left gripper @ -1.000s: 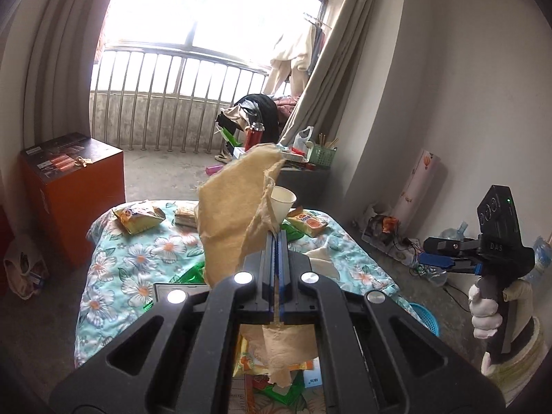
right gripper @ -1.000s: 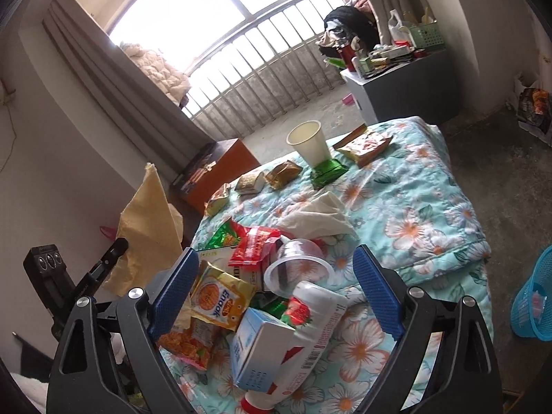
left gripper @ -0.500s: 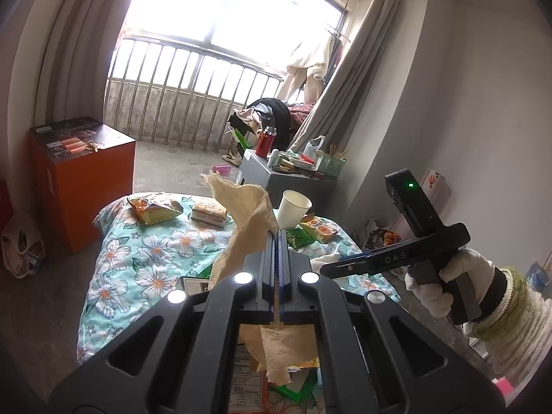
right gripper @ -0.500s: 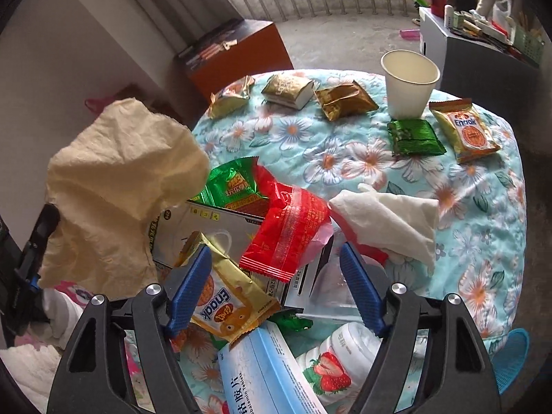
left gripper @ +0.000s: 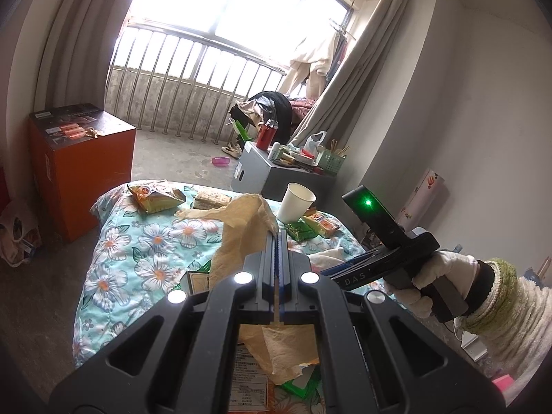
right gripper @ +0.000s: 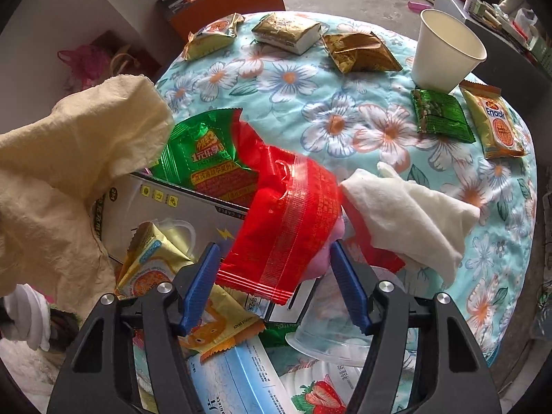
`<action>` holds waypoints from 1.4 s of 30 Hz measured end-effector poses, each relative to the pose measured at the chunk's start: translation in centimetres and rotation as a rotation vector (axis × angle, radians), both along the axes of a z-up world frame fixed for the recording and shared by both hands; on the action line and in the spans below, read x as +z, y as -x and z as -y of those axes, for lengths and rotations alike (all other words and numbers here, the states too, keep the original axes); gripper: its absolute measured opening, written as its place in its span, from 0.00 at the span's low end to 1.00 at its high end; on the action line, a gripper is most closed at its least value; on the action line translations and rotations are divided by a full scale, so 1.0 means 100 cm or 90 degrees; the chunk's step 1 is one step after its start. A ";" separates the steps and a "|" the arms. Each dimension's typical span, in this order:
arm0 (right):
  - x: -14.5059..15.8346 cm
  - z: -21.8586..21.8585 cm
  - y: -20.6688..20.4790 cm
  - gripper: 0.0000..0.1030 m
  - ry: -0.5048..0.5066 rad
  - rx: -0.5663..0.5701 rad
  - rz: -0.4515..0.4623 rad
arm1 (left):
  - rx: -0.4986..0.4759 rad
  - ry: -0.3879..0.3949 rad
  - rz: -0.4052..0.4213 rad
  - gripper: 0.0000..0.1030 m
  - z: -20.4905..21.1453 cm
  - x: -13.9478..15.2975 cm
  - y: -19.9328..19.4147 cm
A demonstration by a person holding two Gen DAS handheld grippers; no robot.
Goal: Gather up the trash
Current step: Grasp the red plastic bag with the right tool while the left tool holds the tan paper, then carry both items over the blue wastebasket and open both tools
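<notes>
My left gripper (left gripper: pixel 276 238) is shut on a crumpled tan paper (left gripper: pixel 241 227), which hangs above the near left of the table; the same tan paper (right gripper: pixel 79 158) fills the left of the right wrist view. My right gripper (right gripper: pixel 276 269) points steeply down into the trash pile. Its jaws are closing, with a red plastic wrapper (right gripper: pixel 286 220) between the blue pads (right gripper: pixel 203 283). The pads stand at the wrapper's edges without squeezing it. A white-gloved hand (left gripper: pixel 424 286) holds the right gripper at the right of the left wrist view.
A floral cloth covers the table (right gripper: pixel 310 103). A green wrapper (right gripper: pixel 207 158), a white tissue (right gripper: pixel 407 214), a clear cup (right gripper: pixel 327 327) and a blue-white box (right gripper: pixel 234 379) crowd the pile. Farther off stand a paper cup (right gripper: pixel 445 51) and several snack packets. An orange cabinet (left gripper: pixel 79 165) is on the left.
My right gripper tipped downward and dropped onto the pile, its jaws narrowing around the red wrapper. My left gripper, still holding the tan paper, shifted only slightly.
</notes>
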State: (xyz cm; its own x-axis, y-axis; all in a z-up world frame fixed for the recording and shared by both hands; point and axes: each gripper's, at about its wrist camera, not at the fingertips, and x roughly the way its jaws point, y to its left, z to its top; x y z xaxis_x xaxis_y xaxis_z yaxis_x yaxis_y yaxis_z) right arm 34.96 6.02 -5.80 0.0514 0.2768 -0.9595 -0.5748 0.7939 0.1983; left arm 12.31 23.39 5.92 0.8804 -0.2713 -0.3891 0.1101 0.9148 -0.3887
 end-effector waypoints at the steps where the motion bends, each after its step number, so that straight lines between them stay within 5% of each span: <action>1: 0.000 0.001 0.000 0.56 -0.002 -0.001 0.001 | 0.001 -0.001 0.000 0.00 0.000 0.000 0.000; 7: 0.005 0.009 -0.002 0.40 -0.014 -0.022 0.006 | 0.001 -0.001 0.000 0.00 0.000 0.000 0.001; 19: 0.058 0.052 0.007 0.38 -0.151 -0.091 0.081 | -0.005 -0.007 0.020 0.00 0.008 0.010 -0.001; 32: 0.137 0.167 0.063 0.38 -0.371 -0.193 0.198 | -0.041 -0.050 0.098 0.00 0.040 0.062 0.008; 42: 0.122 0.275 0.132 0.38 -0.453 -0.329 0.244 | -0.139 -0.074 0.140 0.00 0.100 0.097 0.009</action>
State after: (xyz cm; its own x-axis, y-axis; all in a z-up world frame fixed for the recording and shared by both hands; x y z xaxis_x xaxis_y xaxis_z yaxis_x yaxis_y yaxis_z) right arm 21.71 -21.45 6.38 0.6063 0.6429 -0.4681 -0.3131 0.7340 0.6026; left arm 11.42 13.35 15.66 0.8728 -0.4273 -0.2359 0.3778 0.8975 -0.2277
